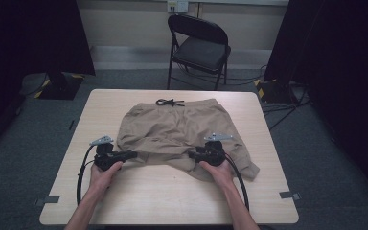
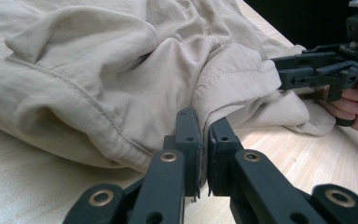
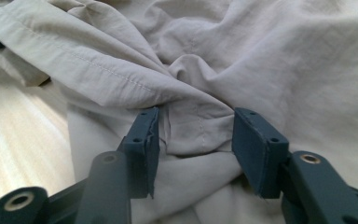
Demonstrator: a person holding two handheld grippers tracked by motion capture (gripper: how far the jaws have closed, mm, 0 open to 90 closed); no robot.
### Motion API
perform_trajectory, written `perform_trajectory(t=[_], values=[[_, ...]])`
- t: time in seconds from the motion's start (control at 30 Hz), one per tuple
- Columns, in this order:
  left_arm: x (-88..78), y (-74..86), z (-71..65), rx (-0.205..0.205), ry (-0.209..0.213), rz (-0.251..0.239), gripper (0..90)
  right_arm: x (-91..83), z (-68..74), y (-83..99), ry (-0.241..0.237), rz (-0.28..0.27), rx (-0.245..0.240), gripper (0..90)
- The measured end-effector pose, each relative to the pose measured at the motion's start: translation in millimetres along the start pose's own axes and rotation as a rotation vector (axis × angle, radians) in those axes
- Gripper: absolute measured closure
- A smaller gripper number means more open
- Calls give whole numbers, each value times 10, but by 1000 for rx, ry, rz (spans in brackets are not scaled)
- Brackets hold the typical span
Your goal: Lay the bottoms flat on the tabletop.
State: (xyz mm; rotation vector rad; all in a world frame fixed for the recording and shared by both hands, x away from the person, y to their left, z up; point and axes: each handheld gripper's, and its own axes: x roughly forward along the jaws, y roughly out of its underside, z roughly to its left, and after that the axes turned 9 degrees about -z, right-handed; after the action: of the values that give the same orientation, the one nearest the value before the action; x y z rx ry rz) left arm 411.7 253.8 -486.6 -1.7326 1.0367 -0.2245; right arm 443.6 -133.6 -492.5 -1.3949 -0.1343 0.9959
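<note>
The left gripper [image 2: 204,140] has its two black jaws pressed together, and the hem edge of the beige shorts [image 2: 121,84] sits just at their tips; whether a thin fold is pinched between the pads cannot be told. In front of this gripper and to its left, the cloth rises in soft, thick folds, with a stitched seam running along the lower edge. Farther to its right, the other gripper shows, held by fingers [image 2: 354,100] above the cloth.

The right gripper [image 3: 196,140] has its jaws spread apart. A bunched ridge of the fabric lies between them, but the pads do not press on it. Around this gripper the cloth is much wrinkled, with a seam line crossing at the upper left.

In the high view, the shorts lie on the light wooden table [image 1: 172,196], beyond both grippers. The black drawstring [image 1: 169,102] is at the waistband on the far side, and the near part is crumpled. One leg end spreads past the right hand [image 1: 218,170]. Behind the table stands a black folding chair [image 1: 199,45].
</note>
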Motion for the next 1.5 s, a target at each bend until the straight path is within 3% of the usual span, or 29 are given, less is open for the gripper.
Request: perform_trajectory(t=[0.03,0.1,0.17,0.3,0.37,0.4,0.57,0.83,0.87,1.13,1.2,1.3,1.4,1.5], values=[[0,3,7,-8,2,-4,852,64,22,27,14,28,-21,533],[-6,3,10,-9,-1,-2,852,79,35,34,22,20,-31,560],[-11,0,12,-10,-2,-4,849,81,37,31,33,21,-39,664],[-47,-12,25,-9,-9,-14,849,21,48,13,0,2,-19,818],[-80,-19,36,-18,-14,-26,849,-36,52,-13,-24,-23,-2,835],[-80,-19,36,-18,-14,-26,850,-36,52,-13,-24,-23,-2,835],[-213,-50,-13,0,-12,-40,849,-260,191,-99,-125,-73,-2,827],[-440,-81,-103,38,0,-64,850,-452,429,-81,-211,-93,-20,833],[-540,-65,-96,29,12,-86,851,-490,503,-69,-231,-94,-21,835],[-851,-28,-130,57,-8,-105,860,-568,806,-33,-313,-87,-54,836],[-963,-22,-154,87,-17,-102,860,-570,894,-17,-334,-78,-68,836],[-1145,16,-168,65,17,-135,859,-583,1012,15,-361,-66,-74,836],[-1340,43,-215,95,-6,-141,861,-617,1146,69,-405,-67,-66,835],[-1483,73,-282,112,1,-143,861,-630,1246,139,-427,-52,-73,836]])
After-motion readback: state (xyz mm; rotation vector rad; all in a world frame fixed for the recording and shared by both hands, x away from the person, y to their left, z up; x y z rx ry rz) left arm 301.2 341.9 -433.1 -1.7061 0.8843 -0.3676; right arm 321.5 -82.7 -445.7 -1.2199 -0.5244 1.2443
